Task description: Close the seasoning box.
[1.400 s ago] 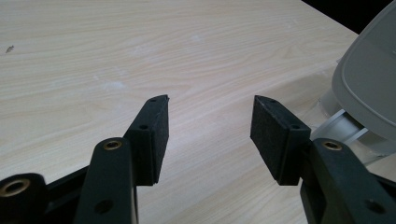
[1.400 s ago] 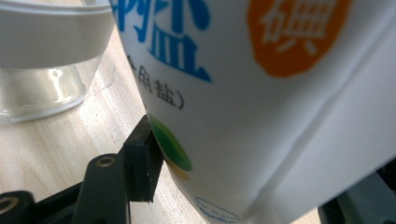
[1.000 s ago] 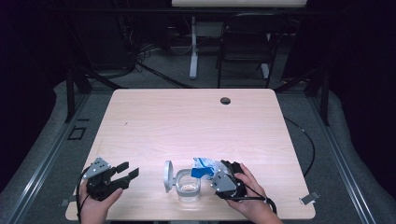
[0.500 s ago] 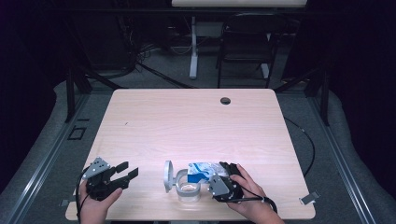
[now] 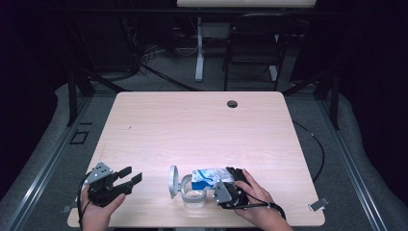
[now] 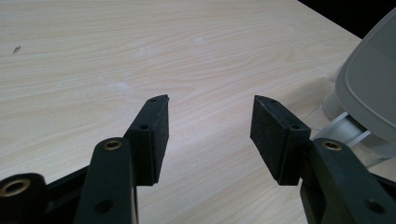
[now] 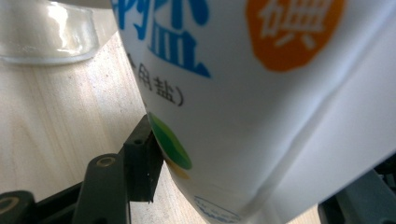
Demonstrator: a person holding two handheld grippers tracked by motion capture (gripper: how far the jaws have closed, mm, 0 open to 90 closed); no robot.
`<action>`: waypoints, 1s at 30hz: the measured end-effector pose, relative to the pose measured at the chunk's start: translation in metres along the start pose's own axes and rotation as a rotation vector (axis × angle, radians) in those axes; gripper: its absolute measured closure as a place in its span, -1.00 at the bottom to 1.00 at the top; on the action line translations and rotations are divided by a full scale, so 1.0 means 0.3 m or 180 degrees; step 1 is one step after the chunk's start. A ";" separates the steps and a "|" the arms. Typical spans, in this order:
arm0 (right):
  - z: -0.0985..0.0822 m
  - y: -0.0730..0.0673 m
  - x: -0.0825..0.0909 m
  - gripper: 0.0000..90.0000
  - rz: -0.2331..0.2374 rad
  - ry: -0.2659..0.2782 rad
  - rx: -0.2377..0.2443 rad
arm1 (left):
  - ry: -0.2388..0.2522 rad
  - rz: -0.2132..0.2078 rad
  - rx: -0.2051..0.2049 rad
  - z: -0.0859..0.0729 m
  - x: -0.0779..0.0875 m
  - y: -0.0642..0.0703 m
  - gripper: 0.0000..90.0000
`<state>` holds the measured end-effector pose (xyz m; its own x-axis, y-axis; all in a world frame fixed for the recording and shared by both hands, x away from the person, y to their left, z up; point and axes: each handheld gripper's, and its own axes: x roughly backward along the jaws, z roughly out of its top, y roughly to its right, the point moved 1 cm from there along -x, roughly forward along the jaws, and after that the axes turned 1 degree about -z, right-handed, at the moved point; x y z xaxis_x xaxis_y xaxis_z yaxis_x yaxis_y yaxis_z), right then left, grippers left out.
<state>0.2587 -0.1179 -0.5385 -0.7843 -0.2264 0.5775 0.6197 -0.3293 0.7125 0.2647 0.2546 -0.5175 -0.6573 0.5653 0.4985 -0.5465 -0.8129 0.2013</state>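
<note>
Right hand-held gripper point(image 5: 230, 182) pinches a salt bag point(image 5: 208, 175), tilted over the glass jar point(image 5: 193, 196) just left of it. Left hand-held gripper point(image 5: 128, 179) rests spread on the counter point(image 5: 202, 130), well apart.

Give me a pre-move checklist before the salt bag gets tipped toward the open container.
1. Right claw shut on the salt bag: ok; the bag sits between the jaws in the right gripper view.
2. Container lid swung open: ok.
3. Bag already opened for pouring: cannot tell.
4. Left claw open and holding nothing: ok.
5. Container steadied by the left claw: not ok; it is apart, to the left.
6. Table around the container free: ok.
</note>
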 end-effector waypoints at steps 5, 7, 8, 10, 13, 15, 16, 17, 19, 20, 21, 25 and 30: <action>-0.002 0.000 -0.003 -0.11 -0.0015 0.0008 0.0039 | -0.0004 0.0000 -0.0006 -0.001 -0.001 0.000 0.06; -0.002 0.000 -0.003 -0.11 -0.0026 -0.0001 0.0069 | -0.0005 0.0002 0.0001 -0.001 0.000 -0.002 0.06; -0.002 0.000 -0.003 -0.11 -0.0038 -0.0009 0.0088 | -0.0006 0.0003 -0.0003 -0.001 0.000 -0.003 0.06; -0.001 0.001 -0.004 -0.11 -0.0061 -0.0015 0.0130 | -0.0015 -0.0003 0.0008 -0.001 0.001 -0.005 0.06; 0.001 0.003 -0.003 -0.11 -0.0121 -0.0050 0.0221 | -0.0022 0.0000 0.0012 -0.002 0.002 -0.007 0.06; 0.003 0.002 -0.004 -0.11 -0.0127 -0.0058 0.0227 | -0.0019 0.0000 0.0019 -0.003 0.002 -0.007 0.05; 0.003 0.003 -0.003 -0.11 -0.0124 -0.0070 0.0246 | -0.0020 -0.0001 0.0019 -0.003 0.002 -0.008 0.06; 0.004 0.003 -0.004 -0.11 -0.0129 -0.0069 0.0253 | -0.0017 0.0000 0.0024 -0.003 0.002 -0.008 0.06; 0.004 0.005 -0.004 -0.11 -0.0149 -0.0085 0.0285 | -0.0016 -0.0002 0.0028 -0.003 0.002 -0.008 0.06; 0.004 0.005 -0.003 -0.11 -0.0149 -0.0087 0.0290 | -0.0017 -0.0002 0.0028 -0.003 0.002 -0.008 0.06; 0.005 0.005 -0.003 -0.11 -0.0156 -0.0088 0.0304 | -0.0017 -0.0003 0.0028 -0.003 0.002 -0.008 0.06; 0.007 0.010 0.002 -0.11 -0.0212 -0.0155 0.0428 | -0.0018 -0.0004 0.0029 -0.003 0.001 -0.008 0.06; 0.002 0.010 0.000 -0.11 -0.0237 -0.0150 0.0466 | -0.0007 -0.0006 0.0031 -0.003 0.002 -0.009 0.06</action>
<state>0.2606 -0.1182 -0.5361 -0.8281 -0.1620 0.5366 0.5602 -0.2056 0.8025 0.2652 0.2571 -0.5184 -0.6552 0.5665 0.4998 -0.5426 -0.8132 0.2104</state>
